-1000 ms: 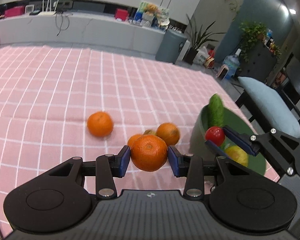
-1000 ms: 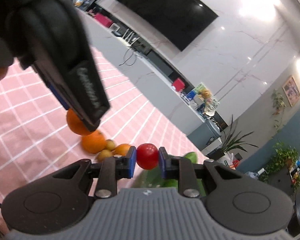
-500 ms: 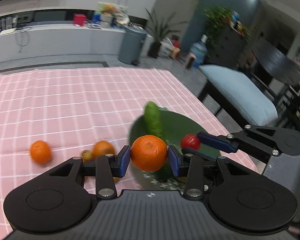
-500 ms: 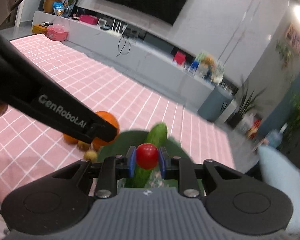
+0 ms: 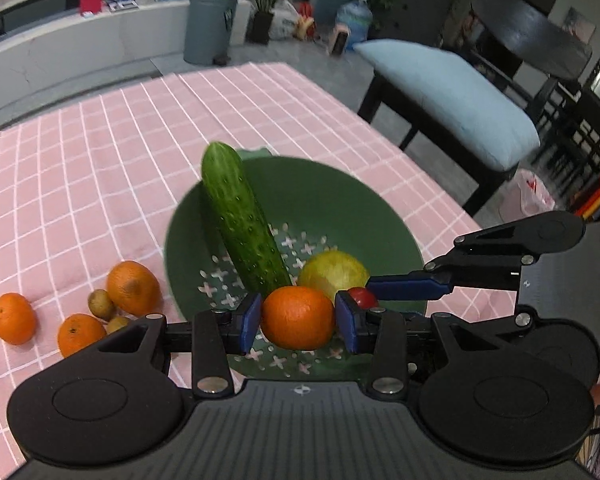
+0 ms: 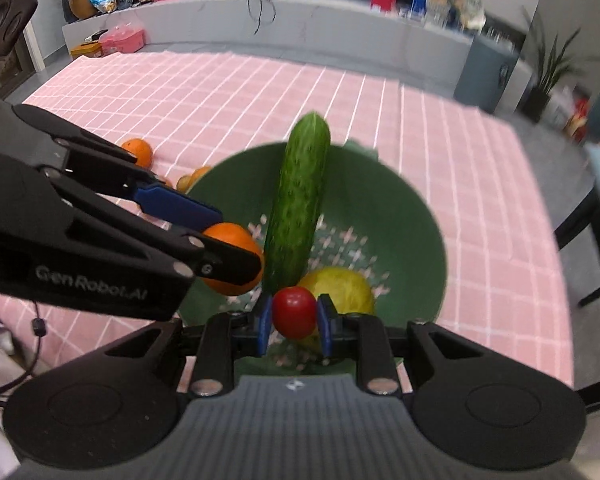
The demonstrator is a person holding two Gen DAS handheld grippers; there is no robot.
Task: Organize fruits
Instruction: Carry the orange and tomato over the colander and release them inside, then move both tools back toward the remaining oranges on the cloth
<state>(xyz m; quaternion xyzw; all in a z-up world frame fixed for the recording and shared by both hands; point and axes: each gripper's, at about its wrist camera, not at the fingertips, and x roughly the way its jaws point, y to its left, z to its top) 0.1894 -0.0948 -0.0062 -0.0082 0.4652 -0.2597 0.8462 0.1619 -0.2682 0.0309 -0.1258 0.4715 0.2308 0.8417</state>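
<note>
My left gripper [image 5: 297,317] is shut on an orange [image 5: 298,317] and holds it over the near side of a green colander bowl [image 5: 380,216]. My right gripper [image 6: 294,318] is shut on a small red tomato [image 6: 294,312], also over the bowl [image 6: 412,220]. In the bowl lie a long cucumber [image 5: 240,216] leaning on the far rim and a yellow-green fruit [image 5: 334,274]. The cucumber [image 6: 300,200] and yellow-green fruit [image 6: 348,288] show in the right wrist view too. The held orange [image 6: 236,240] shows there at the left gripper's tip.
Three loose oranges [image 5: 132,288] and two small brown fruits [image 5: 101,304] lie on the pink checked tablecloth [image 5: 100,160] left of the bowl. A dark chair with a pale blue cushion [image 5: 448,92] stands past the table's right edge.
Both grippers have swung right and come over the green bowl, each still holding its fruit. The loose oranges now lie to the left of the left gripper.
</note>
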